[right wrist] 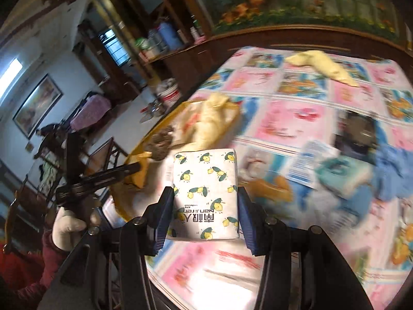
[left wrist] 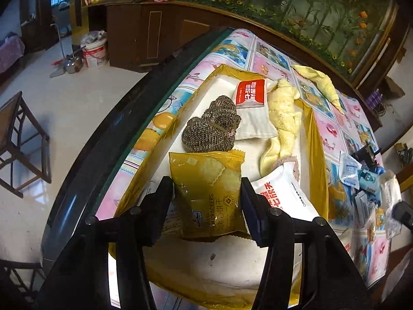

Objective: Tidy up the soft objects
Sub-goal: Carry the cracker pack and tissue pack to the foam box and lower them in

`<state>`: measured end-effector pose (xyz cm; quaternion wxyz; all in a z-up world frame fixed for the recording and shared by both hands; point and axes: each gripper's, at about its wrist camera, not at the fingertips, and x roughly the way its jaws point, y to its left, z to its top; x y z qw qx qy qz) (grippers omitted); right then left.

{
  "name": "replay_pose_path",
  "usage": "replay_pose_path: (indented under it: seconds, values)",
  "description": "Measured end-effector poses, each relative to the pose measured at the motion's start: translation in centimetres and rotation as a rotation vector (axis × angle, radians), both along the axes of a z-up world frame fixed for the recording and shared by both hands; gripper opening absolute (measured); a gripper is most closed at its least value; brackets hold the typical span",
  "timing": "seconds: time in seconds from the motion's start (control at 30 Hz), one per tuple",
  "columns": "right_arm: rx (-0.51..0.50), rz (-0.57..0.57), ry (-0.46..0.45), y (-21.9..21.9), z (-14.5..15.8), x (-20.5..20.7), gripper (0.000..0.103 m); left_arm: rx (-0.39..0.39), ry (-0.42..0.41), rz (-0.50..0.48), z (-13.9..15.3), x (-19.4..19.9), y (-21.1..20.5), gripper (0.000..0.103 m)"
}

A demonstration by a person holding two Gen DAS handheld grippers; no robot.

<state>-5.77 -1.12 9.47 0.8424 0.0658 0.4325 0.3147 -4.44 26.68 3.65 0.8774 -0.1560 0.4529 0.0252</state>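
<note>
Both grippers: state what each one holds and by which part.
Left gripper: the yellow cracker packet, flanked at its lower half; grip unclear. Right gripper: the white lemon-print tissue pack, clamped across its near end's sides.

Motion blur smears the blue packets [right wrist: 343, 175] beyond reading.

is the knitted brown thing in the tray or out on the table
In the tray: the knitted brown bundle lies on the white floor of the yellow-rimmed tray, beside a red-and-white packet.
</note>
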Motion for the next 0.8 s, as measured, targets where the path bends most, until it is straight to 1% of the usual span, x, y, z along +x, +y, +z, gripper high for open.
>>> replay_pose_path:
  seconds: [0.13,0.2,0.33,0.43,0.47,0.53,0.57,0.63,0.7,0.8]
  values:
    - [-0.006,0.093,0.042,6.0,-0.7,1.7,0.048,-0.083,-0.054,0.014,0.4,-1.5,1.0,0.054]
    - [-0.023,0.12,0.055,8.5,-1.1,2.6,0.048,-0.112,-0.081,0.022,0.9,-2.5,1.4,0.054]
    - [-0.057,0.137,0.071,12.8,-2.2,4.7,0.05,-0.146,-0.147,0.058,1.9,-4.8,2.2,0.054]
    - [-0.085,0.13,0.078,14.8,-3.7,5.8,0.052,-0.193,-0.169,0.068,2.0,-5.7,3.0,0.054]
    - [-0.099,0.127,0.094,15.3,-4.2,6.2,0.052,-0.2,-0.176,0.07,2.2,-5.7,3.0,0.054]
    - [-0.083,0.119,0.127,15.0,-4.5,6.6,0.052,-0.216,-0.194,0.069,2.4,-6.0,3.1,0.054]
    - [-0.059,0.119,0.125,14.4,-4.3,6.4,0.055,-0.226,-0.204,0.068,2.5,-6.2,3.2,0.054]
    - [-0.049,0.111,0.094,13.0,-3.4,5.9,0.057,-0.243,-0.221,0.066,2.7,-6.4,3.1,0.054]
    - [-0.038,0.089,0.065,11.5,-2.3,5.4,0.057,-0.248,-0.233,0.054,3.1,-6.6,2.5,0.054]
    - [-0.007,0.046,0.014,7.3,-0.4,3.9,0.057,-0.24,-0.259,0.012,3.8,-7.2,1.3,0.054]
